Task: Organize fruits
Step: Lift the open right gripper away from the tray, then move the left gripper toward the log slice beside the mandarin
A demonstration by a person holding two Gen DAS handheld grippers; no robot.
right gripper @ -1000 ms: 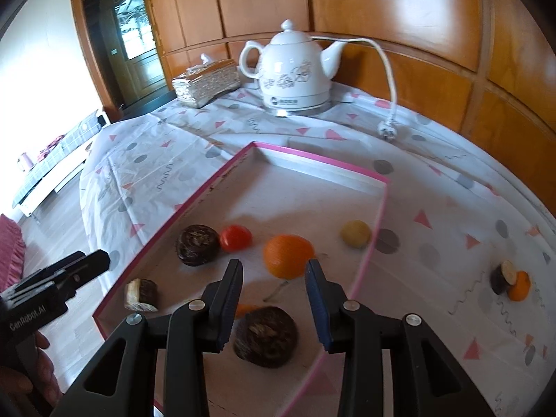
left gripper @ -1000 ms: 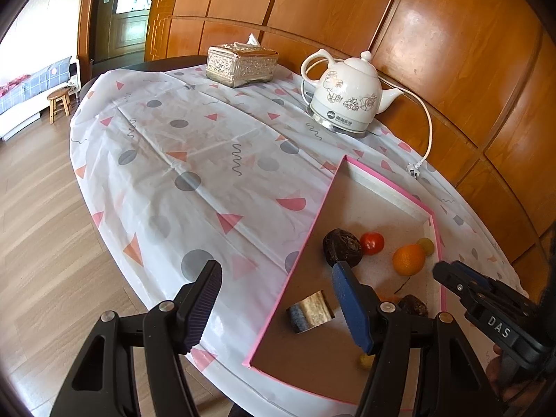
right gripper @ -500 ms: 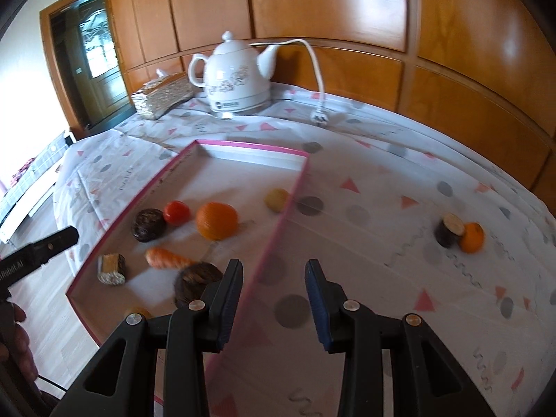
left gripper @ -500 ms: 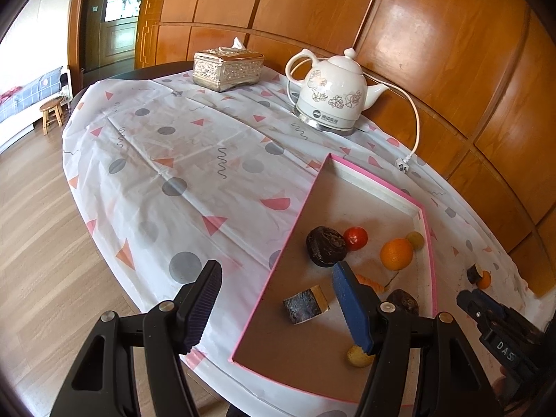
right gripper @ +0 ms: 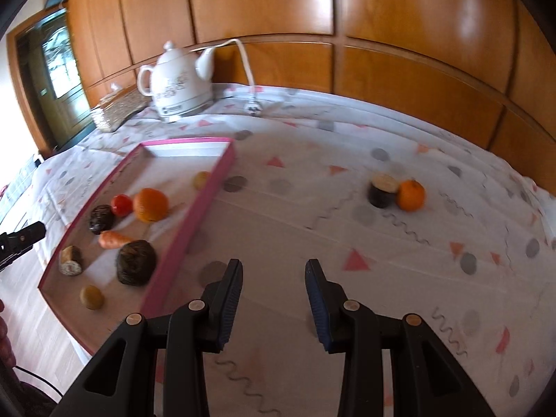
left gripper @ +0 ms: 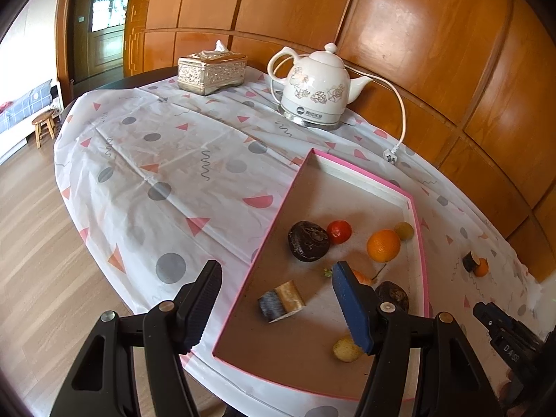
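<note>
A pink-rimmed tray (left gripper: 269, 231) holds several fruits: an orange (left gripper: 383, 245), a tomato (left gripper: 339, 231), two dark round fruits (left gripper: 308, 246), a carrot (right gripper: 113, 239), a cut brown piece (left gripper: 281, 301) and small yellow ones. My left gripper (left gripper: 278, 300) hovers open over the tray's near left rim, with nothing between its fingers. Over bare tablecloth to the right of the tray (right gripper: 194, 229) is my right gripper (right gripper: 274, 297), its jaws narrowly open and empty. Farther right on the cloth lie a small orange (right gripper: 411, 194) and a dark cut fruit (right gripper: 382, 191), touching each other.
A white kettle (left gripper: 314, 93) on its base and a silver tissue box (left gripper: 212, 69) stand at the table's far side. The kettle's cord ends in a loose plug (left gripper: 391, 155) near the tray's far corner. Wood panelling backs the table; the floor drops off at left.
My right gripper has swung rightward, from above the tray's fruits to above the tablecloth beside it. The left gripper stayed in place, rolling slightly.
</note>
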